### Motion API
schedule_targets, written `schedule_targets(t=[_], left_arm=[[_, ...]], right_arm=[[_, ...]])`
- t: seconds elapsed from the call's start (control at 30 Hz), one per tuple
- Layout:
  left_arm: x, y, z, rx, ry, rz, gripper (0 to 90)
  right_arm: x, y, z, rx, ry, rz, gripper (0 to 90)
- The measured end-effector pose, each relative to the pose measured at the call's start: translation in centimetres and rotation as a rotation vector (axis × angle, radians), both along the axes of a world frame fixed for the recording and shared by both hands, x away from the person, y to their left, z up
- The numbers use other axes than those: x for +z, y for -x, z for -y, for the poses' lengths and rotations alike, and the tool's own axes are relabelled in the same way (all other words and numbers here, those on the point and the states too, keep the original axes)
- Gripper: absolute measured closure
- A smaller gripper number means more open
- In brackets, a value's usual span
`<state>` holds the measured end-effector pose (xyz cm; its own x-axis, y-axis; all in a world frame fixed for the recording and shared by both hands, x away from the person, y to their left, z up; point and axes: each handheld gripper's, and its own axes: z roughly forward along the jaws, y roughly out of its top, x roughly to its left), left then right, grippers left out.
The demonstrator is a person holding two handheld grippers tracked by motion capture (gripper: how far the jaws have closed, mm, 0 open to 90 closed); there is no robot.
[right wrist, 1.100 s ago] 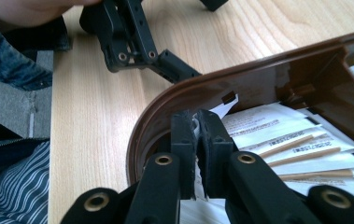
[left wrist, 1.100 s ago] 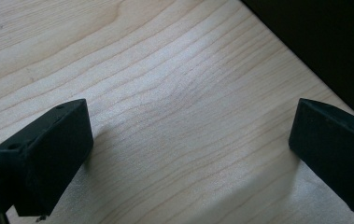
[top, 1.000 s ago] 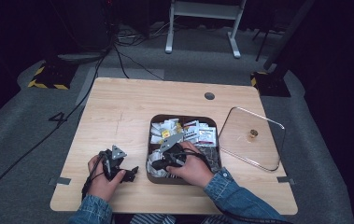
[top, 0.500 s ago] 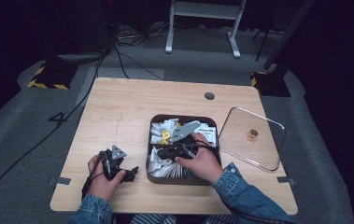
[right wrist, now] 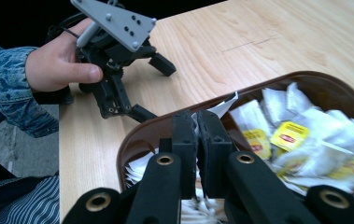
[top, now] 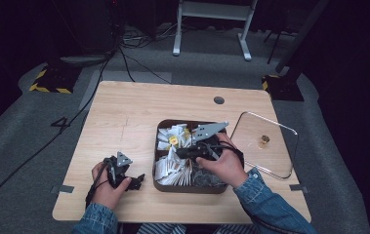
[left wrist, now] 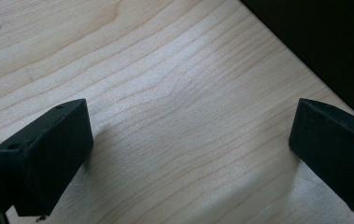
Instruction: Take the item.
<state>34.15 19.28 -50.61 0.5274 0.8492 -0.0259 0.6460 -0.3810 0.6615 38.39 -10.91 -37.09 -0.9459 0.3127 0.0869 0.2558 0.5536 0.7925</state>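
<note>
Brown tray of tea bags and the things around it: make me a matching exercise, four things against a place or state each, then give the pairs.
Things:
1. brown partitioned tray of tea bags
2. clear glass lid with a gold knob
3. left gripper
4. right gripper

Places or states:
A. jaws wide apart, low over bare wood
B. jaws pinched on a white paper tea bag wrapper
C. lying flat on the light wooden table, right of the tray
D. at the table's middle, between the two hands

Pairs: 1-D, 2-C, 3-A, 4-B
</note>
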Motion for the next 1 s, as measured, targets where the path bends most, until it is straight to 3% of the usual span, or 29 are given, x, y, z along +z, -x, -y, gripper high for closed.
schedule_targets(t=[0.73,1.0], left_arm=[[0.0,0.0,0.0,-0.004,0.002,-0.001,0.1],[0.0,0.1,-0.2,-0.004,0.002,-0.002,0.1]], right_arm=[[2.3,0.1,9.2,-0.198,-0.051,0.030,87.1],[2.7,0.2,12.0,-0.247,-0.067,0.034,87.1]])
